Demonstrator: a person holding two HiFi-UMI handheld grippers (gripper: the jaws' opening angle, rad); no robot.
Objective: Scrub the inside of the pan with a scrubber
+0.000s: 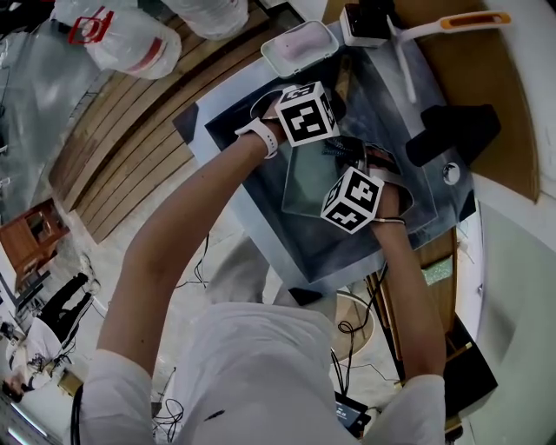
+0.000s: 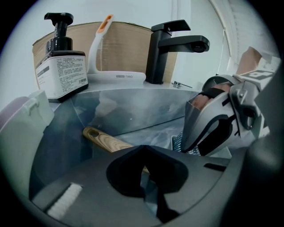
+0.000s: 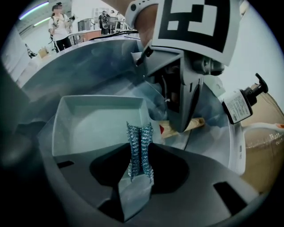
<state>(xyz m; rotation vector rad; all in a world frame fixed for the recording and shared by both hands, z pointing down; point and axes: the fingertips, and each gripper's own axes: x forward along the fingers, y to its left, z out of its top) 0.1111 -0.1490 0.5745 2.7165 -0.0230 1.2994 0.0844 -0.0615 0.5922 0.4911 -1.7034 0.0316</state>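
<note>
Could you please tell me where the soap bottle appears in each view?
Head view: soap bottle at the top edge, right of centre.
Left gripper view: soap bottle at upper left.
Right gripper view: soap bottle at the right.
Shared landmark: the white tool with an orange grip, beside it.

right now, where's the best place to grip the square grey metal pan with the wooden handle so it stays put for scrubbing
Grip the wooden handle close to the square grey metal pan, coming from above. It juts past the rim, looks slim enough for jaws, and leaves the inside free for the sparkly blue mesh scrubber in the right gripper. The left gripper is clamped there.
</note>
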